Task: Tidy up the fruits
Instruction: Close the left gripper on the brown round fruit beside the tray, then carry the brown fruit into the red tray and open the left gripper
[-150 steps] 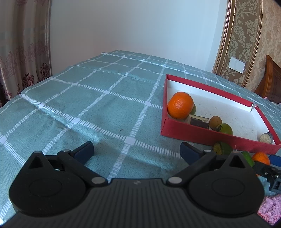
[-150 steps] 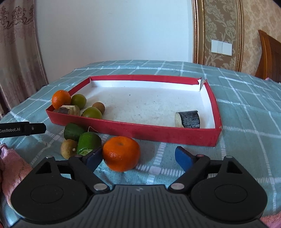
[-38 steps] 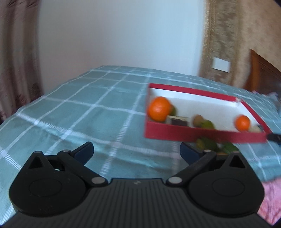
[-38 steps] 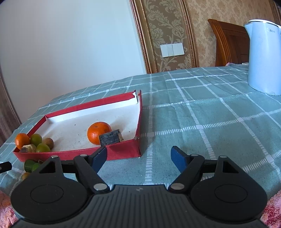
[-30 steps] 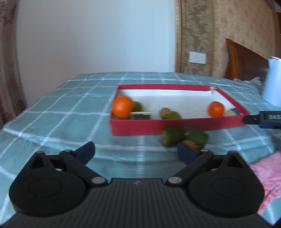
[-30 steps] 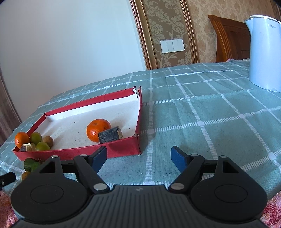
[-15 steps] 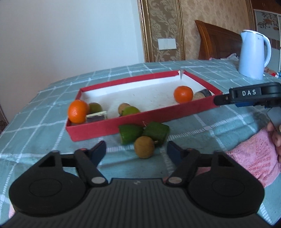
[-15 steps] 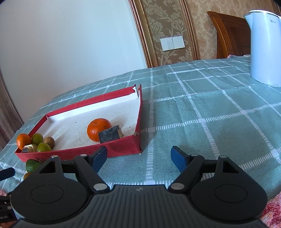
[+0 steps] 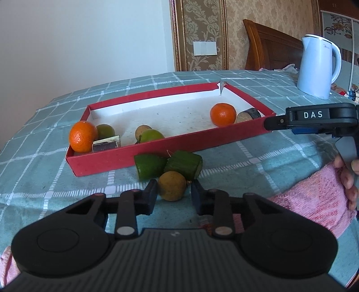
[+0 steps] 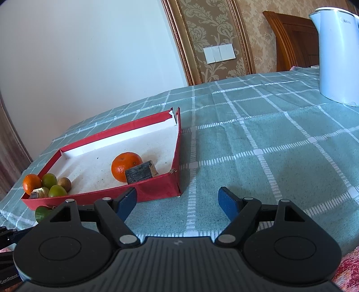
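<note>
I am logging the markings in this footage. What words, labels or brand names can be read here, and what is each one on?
"DAS": white letters on the black body of the right gripper, seen from the left wrist view.
"GenRobot": partly cut off at the frame's edge, on the black left gripper, seen from the right wrist view.
Grey brand mark on the white electric kettle: too small and blurred to read for certain.
Nothing readable on the red cardboard tray or the fruits.

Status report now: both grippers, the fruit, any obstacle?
Left gripper closing around brown fruit, not clamped. Right gripper open, empty. Two green pieces sit just behind the fruit.
</note>
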Motion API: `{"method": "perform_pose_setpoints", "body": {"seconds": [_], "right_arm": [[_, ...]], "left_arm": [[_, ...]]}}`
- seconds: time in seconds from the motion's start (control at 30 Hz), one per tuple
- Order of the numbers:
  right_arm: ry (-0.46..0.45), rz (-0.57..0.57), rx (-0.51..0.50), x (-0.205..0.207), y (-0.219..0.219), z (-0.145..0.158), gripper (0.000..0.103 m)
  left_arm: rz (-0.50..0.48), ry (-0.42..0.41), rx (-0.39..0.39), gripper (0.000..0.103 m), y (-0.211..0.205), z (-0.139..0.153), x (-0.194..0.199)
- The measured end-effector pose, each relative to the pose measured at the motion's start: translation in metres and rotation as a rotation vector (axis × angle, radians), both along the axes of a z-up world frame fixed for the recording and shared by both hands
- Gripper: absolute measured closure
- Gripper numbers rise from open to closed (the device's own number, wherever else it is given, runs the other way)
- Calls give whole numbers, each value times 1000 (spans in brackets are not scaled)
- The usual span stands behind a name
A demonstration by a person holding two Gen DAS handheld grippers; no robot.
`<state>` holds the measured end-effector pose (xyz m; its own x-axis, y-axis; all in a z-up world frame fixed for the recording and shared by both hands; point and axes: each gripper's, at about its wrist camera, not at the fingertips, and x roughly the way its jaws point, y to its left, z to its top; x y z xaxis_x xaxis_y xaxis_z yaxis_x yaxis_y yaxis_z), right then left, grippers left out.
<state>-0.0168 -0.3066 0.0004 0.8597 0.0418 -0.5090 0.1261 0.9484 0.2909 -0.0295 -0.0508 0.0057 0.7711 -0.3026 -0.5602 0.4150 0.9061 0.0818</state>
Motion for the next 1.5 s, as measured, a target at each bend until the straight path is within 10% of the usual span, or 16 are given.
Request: {"method": "perform_pose_setpoints", "body": {"seconds": [1.5], "right_arm": [[6,0,-8,0,1,-1,24]], "left_arm": [[244,-96,-22,75,7,51,44]]}}
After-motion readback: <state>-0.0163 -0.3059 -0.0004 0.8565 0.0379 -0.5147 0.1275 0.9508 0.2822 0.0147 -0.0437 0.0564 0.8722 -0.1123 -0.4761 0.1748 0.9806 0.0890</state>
